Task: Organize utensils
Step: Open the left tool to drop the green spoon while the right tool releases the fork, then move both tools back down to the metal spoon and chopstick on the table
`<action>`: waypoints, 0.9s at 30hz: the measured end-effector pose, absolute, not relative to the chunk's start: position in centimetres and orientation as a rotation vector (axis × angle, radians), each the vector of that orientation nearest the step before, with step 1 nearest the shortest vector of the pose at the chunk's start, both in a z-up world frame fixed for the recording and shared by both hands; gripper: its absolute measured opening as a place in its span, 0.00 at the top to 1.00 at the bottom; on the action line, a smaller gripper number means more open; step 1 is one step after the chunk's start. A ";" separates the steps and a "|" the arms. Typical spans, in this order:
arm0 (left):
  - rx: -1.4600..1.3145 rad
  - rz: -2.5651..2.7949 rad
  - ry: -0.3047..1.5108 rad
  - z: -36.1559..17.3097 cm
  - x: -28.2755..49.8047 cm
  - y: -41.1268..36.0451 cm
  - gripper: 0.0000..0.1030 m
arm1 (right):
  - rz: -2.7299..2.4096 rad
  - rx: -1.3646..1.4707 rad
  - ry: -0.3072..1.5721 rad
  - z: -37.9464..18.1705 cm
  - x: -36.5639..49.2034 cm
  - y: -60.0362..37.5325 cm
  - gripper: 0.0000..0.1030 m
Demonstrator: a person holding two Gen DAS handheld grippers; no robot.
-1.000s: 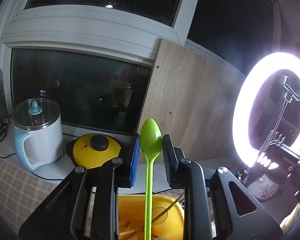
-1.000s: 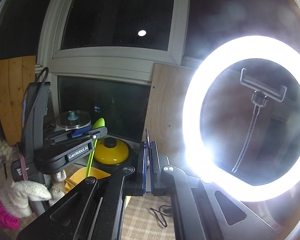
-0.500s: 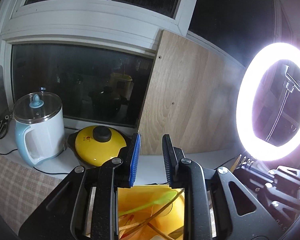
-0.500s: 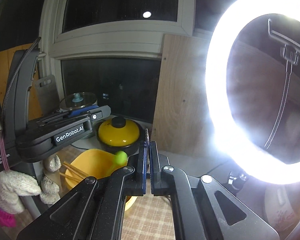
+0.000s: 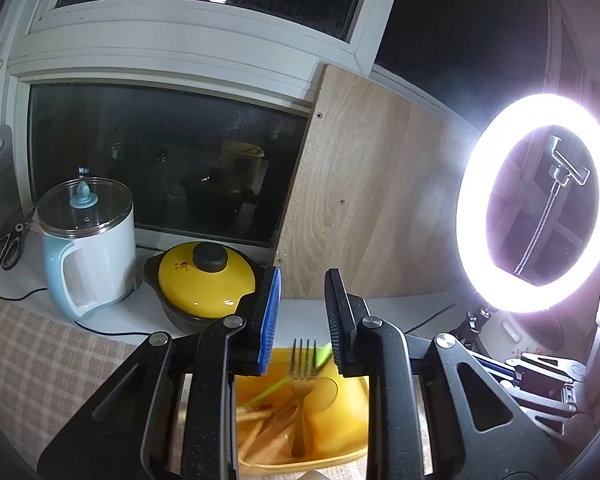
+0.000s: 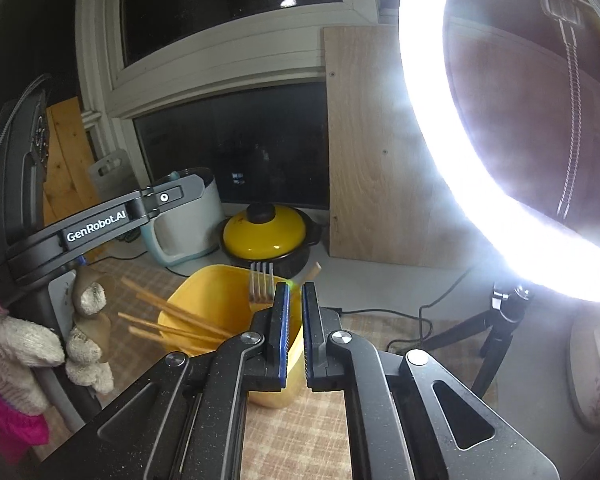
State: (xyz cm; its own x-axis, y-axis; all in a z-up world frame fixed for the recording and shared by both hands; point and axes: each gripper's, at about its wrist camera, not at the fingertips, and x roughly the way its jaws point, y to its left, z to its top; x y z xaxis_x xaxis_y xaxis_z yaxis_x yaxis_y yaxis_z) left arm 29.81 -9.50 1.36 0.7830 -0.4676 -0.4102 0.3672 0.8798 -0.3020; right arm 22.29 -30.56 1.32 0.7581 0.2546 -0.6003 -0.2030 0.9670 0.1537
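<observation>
The yellow container (image 6: pixel 220 300) stands on the checked tablecloth (image 6: pixel 296 436), near the middle of the scene. It holds a metal fork (image 6: pixel 261 282) with tines up, a green spoon (image 5: pixel 288 380) lying slanted across the fork, and several wooden chopsticks (image 6: pixel 168 320) leaning out to the left. Collecting utensils upright in 1 vessel keeps their handles reachable.

Your left gripper (image 5: pixel 302 316) hovers directly above the container; its jaws are spread wide and hold nothing.

Your right gripper (image 6: pixel 294 320) sits just near-right of the container; its jaws stand nearly together with only a narrow gap, empty.

Beyond the container, the yellow-lidded pot (image 6: pixel 266 234) and the electric kettle (image 5: pixel 88 240) stand at the far window ledge. The ring light (image 5: pixel 536 204) stands at the right.
</observation>
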 end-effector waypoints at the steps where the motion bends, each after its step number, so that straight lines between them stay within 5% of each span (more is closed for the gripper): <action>1: -0.211 -0.455 0.496 1.4 29.6 -9.4 0.79 | 0.249 0.092 0.666 1.4 22.0 -30.8 0.96; 20: -0.144 -0.444 0.469 3.1 22.8 -7.1 0.79 | 0.263 0.141 0.675 1.2 17.4 -32.3 0.94; 24: -0.125 -0.447 0.472 3.1 21.3 -7.0 0.79 | 0.261 0.145 0.667 1.2 16.1 -32.4 0.76; 27: -0.109 -0.449 0.485 2.8 20.2 -7.0 0.79 | 0.260 0.144 0.670 1.0 15.4 -32.4 0.74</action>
State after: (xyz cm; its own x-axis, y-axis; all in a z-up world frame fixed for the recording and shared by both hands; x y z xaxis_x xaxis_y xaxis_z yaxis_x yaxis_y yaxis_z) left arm 20.16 -7.02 2.76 0.7894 -0.4417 -0.4263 0.3908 0.8971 -0.2059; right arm 15.40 -32.37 1.03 0.7528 0.2837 -0.5940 -0.1914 0.9577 0.2148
